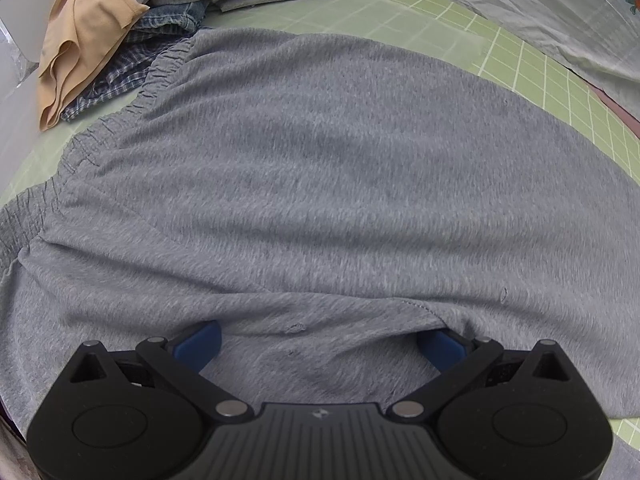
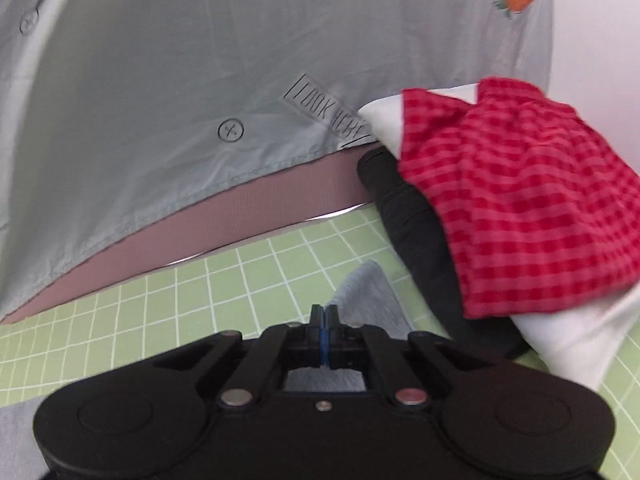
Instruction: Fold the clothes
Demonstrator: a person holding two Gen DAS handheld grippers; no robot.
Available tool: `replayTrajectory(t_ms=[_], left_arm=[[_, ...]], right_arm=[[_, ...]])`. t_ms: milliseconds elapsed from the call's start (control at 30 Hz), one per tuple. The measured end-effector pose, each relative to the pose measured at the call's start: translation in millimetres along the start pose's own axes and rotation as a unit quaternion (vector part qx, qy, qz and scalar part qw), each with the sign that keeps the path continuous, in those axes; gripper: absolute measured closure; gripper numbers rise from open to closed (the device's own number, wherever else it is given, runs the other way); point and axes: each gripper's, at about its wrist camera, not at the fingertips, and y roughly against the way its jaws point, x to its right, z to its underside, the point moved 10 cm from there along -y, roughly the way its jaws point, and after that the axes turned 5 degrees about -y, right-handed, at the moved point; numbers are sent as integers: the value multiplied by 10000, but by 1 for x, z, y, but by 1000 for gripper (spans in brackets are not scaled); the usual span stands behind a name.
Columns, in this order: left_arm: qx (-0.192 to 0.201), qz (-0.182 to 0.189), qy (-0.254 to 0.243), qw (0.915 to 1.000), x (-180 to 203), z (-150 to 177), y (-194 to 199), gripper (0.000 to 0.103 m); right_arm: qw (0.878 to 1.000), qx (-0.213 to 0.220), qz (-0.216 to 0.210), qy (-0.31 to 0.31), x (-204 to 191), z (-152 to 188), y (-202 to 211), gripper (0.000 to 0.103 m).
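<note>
On the green grid mat (image 1: 532, 76), grey shorts (image 1: 320, 184) lie spread flat, filling most of the left wrist view, elastic waistband (image 1: 120, 120) at 10 o'clock. Left gripper (image 1: 320, 338) sits at 6 o'clock, blue fingers (image 1: 200, 340) spread wide, grey fabric draped between them, nothing pinched. Right gripper (image 2: 324, 320) has its pads pressed together; grey cloth (image 2: 368, 292) pokes out just past the tips, grip on it can't be confirmed. Clothes pile (image 1: 120, 16) at 11 o'clock: tan, denim, plaid, grey. Red checked garment (image 2: 512, 200) at 2 o'clock over black and white folded items. Pale grey sheet (image 2: 160, 72) behind.
</note>
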Motion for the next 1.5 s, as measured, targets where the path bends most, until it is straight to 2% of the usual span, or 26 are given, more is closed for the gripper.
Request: replayTrajectory(t_ms=[100, 233, 300, 333, 400, 467, 567, 667, 733, 800, 933, 1067, 1100, 1133, 1167, 1200, 1267, 1300, 1400, 1500], left_arm=[[30, -11, 14, 10000, 0, -1, 1, 0], [-3, -8, 18, 10000, 0, -2, 1, 0], [-5, -10, 21, 10000, 0, -2, 1, 0], [-1, -12, 26, 10000, 0, -2, 1, 0], [7, -16, 35, 10000, 1, -1, 1, 0], [14, -18, 38, 10000, 1, -1, 1, 0], [12, -15, 36, 10000, 0, -1, 2, 0], [23, -15, 32, 10000, 0, -1, 2, 0], [31, -14, 29, 10000, 0, 0, 2, 0], [36, -11, 22, 10000, 0, 0, 2, 0], [44, -13, 30, 10000, 0, 0, 2, 0], [43, -9, 20, 10000, -1, -1, 2, 0], [40, -9, 22, 10000, 0, -1, 2, 0], [33, -8, 21, 10000, -1, -1, 2, 0], [29, -8, 23, 10000, -1, -1, 2, 0], [36, -10, 32, 10000, 0, -1, 2, 0], [64, -19, 53, 10000, 0, 0, 2, 0], [85, -25, 65, 9999, 0, 0, 2, 0], [119, -38, 87, 9999, 0, 1, 3, 0], [78, -37, 93, 9999, 0, 0, 2, 0]], right_arm=[[9996, -252, 71, -141, 22, 26, 28, 103], [9949, -816, 584, 90, 43, 74, 35, 100], [9921, -936, 829, 103, 50, 87, 36, 89], [9924, -875, 861, 87, 49, 87, 38, 85], [9944, -591, 866, 132, 42, 80, 44, 66], [9959, -347, 746, 366, 30, 71, 44, 63], [9938, -385, 625, 831, 13, 61, 25, 62], [9893, -635, 685, 1121, 9, 61, 1, 62], [9861, -813, 726, 1255, 10, 61, -12, 66], [9862, -880, 674, 1227, 12, 58, -18, 102], [9932, -350, 543, 972, 16, 12, -19, 102], [9978, -81, 369, 539, 14, -33, -36, 102], [9985, -15, 325, 430, 13, -44, -40, 100], [9991, 51, 281, 320, 13, -55, -45, 91], [9994, 117, 237, 211, 12, -66, -49, 65], [9996, 183, 193, 101, 12, -78, -53, 45], [9994, 316, 104, -118, 11, -100, -62, 41], [9994, 286, 99, -194, 16, -93, -55, 39], [9992, 85, 289, -277, 37, -56, -31, 38], [9966, -153, 790, -158, 69, -10, -9, 38]])
